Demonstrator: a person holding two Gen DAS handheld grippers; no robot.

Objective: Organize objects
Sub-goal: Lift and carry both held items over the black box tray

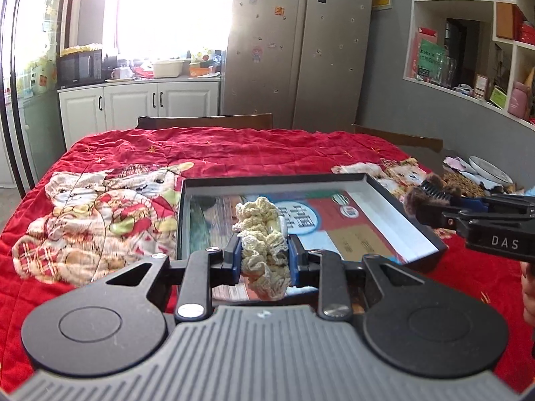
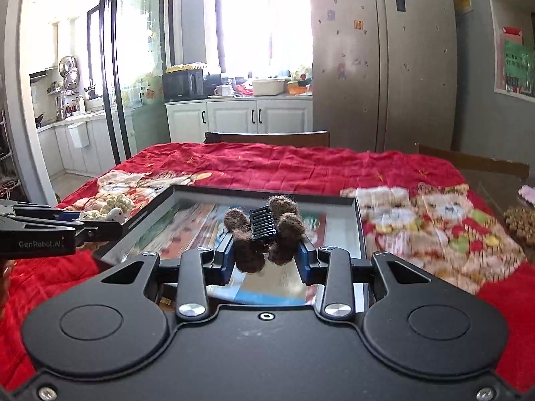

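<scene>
The left gripper [image 1: 264, 254] is clamped on a cream scrunchie [image 1: 264, 250], held above the open box [image 1: 394, 207] on the red-quilted surface [image 1: 234, 150]. The right gripper [image 2: 265, 250] is clamped on a brown furry hair clip [image 2: 264, 230] over the same box. Only the left view shows plates [image 1: 490, 170] at the far right; only the right view shows the kitchen [image 2: 67, 93] through the glass door.

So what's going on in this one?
A person is tidying small hair accessories on a table under a red quilt. The left gripper is shut on a cream crocheted scrunchie; the right gripper is shut on a brown fuzzy hair claw. Both are held above a shallow dark-rimmed box with a printed sheet in its bottom. Neither piece is in the box yet. More items lie at the table's far right.
</scene>
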